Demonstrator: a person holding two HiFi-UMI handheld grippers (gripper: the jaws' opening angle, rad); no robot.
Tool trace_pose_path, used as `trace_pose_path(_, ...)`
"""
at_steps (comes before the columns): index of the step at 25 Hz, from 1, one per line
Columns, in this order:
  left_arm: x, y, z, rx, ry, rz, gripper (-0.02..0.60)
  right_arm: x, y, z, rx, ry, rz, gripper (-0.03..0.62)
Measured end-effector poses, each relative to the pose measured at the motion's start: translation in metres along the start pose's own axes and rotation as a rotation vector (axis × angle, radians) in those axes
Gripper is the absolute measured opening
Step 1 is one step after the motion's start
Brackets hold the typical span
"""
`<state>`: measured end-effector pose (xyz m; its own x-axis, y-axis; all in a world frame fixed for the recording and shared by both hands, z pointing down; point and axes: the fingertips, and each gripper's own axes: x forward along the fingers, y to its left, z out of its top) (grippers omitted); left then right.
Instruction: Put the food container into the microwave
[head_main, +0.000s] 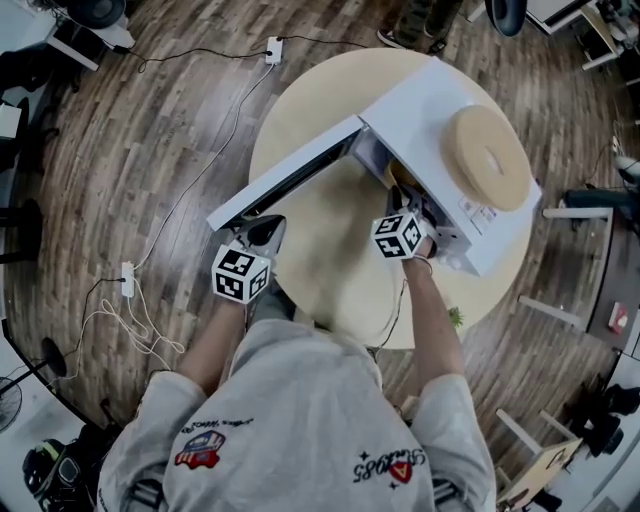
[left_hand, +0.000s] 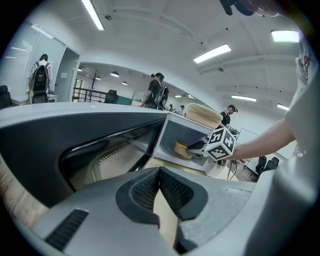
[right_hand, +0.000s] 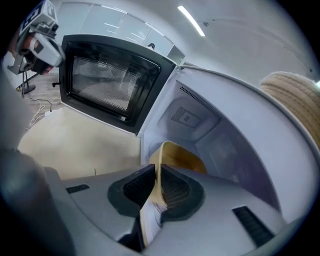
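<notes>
**Listener:** Where is the food container right now?

**Operator:** On my screens the shallow tan food container (right_hand: 180, 154) is inside the cavity of the boxy white microwave (head_main: 430, 105), just past the opening. I cannot tell whether its base rests on the cavity floor or hangs just above it.

**Listener:** What is holding it?

**Operator:** My right tool (right_hand: 157, 175) is clamped on it. Its two dark ribbed pads pinch the thin side wall at the rim, one pad inside and one outside. I judge the rim pinch is there so I can reach in low under the cavity roof, and the tool tilts down and forward for the same reason.

**Listener:** And your other side?

**Operator:** My left tool (left_hand: 159, 172) has its jaws closed together with nothing between them. It hovers near the free edge of the dark-windowed microwave door (head_main: 285, 180), which stands swung wide to the left. I judge it is placed there to push the door closed later.

**Listener:** What else is around?

**Operator:** The microwave sits on a round pale wooden surface (head_main: 320, 270), and a round tan disc (head_main: 487, 155) lies on top of it.

**Listener:** What is left to do?

**Operator:** In my judgement, I need to set the container down, let go, and back the right tool out without dragging the container along.
</notes>
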<state>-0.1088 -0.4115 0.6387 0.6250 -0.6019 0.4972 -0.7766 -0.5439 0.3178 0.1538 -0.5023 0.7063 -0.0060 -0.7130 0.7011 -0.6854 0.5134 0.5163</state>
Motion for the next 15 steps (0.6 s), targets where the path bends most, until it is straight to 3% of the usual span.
trace_pose_path(15, -0.012, 0.009, -0.004, -0.036, 0.005, 0.02, 0.005, 0.024, -0.003, -0.013, -0.023, 0.059, -0.007, 0.035)
